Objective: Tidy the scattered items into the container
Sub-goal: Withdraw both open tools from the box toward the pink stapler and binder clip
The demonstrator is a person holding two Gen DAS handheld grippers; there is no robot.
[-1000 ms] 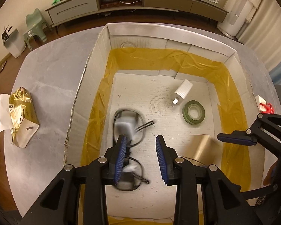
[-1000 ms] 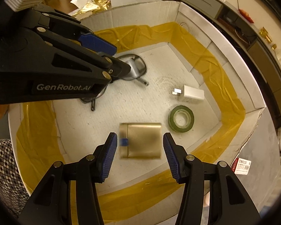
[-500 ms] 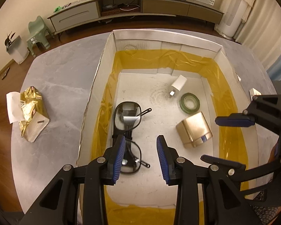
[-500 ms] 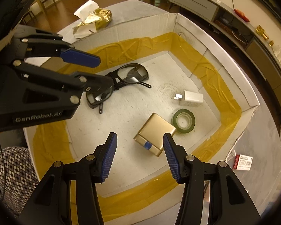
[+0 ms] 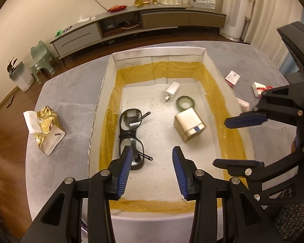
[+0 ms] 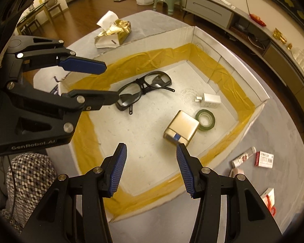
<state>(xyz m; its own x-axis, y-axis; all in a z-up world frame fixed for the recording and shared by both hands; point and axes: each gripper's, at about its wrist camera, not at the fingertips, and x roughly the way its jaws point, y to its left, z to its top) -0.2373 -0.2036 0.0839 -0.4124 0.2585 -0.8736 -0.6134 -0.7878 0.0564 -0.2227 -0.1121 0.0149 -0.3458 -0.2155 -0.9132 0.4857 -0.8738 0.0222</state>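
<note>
Both grippers have lifted up and back from the cardboard box (image 5: 209, 64) since a second ago, leaving the black glasses (image 5: 131, 133) and the gold box (image 5: 189, 124) lying loose on its floor beside the white charger (image 5: 172, 90) and green tape roll (image 5: 185, 102). So 2 more items count as tidied. The left gripper (image 5: 151, 171) and right gripper (image 6: 150, 167) hang wide open and empty, touching nothing. The gold tissue pack (image 5: 47, 126) and small packets (image 6: 263, 159) remain outside on the table.

Black glasses (image 5: 131, 133), gold box (image 5: 189, 124), green tape roll (image 5: 185, 103).
</note>
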